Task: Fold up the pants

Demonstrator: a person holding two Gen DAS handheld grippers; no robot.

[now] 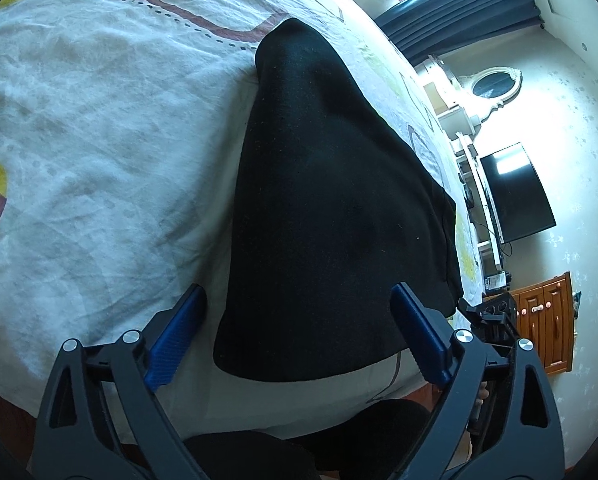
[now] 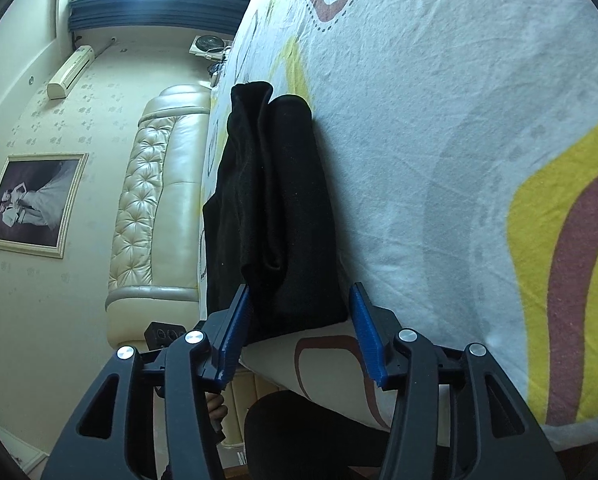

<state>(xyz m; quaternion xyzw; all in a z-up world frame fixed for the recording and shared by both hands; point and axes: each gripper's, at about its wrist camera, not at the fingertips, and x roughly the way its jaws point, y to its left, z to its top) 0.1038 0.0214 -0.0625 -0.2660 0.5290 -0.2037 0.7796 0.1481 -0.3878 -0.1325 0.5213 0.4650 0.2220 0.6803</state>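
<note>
The black pants (image 1: 331, 200) lie folded into a long narrow strip on the white patterned bedsheet (image 1: 99, 140), running away from the bed's near edge. My left gripper (image 1: 299, 292) stands open wide over the strip's near end, with both blue pads clear of the cloth. In the right wrist view the same pants (image 2: 275, 200) show layered folds. My right gripper (image 2: 299, 292) is open around their near corner; the left pad is at the cloth's edge and the right pad stands apart from it.
The bedsheet (image 2: 439, 120) spreads wide beside the pants. A padded headboard (image 2: 159, 200), a framed picture (image 2: 35, 204) and a wall unit (image 2: 71, 72) are on one side. A television (image 1: 515, 196) and a wooden cabinet (image 1: 547, 328) are on the other. A person's dark-clad leg (image 2: 319, 440) is at the bed's near edge.
</note>
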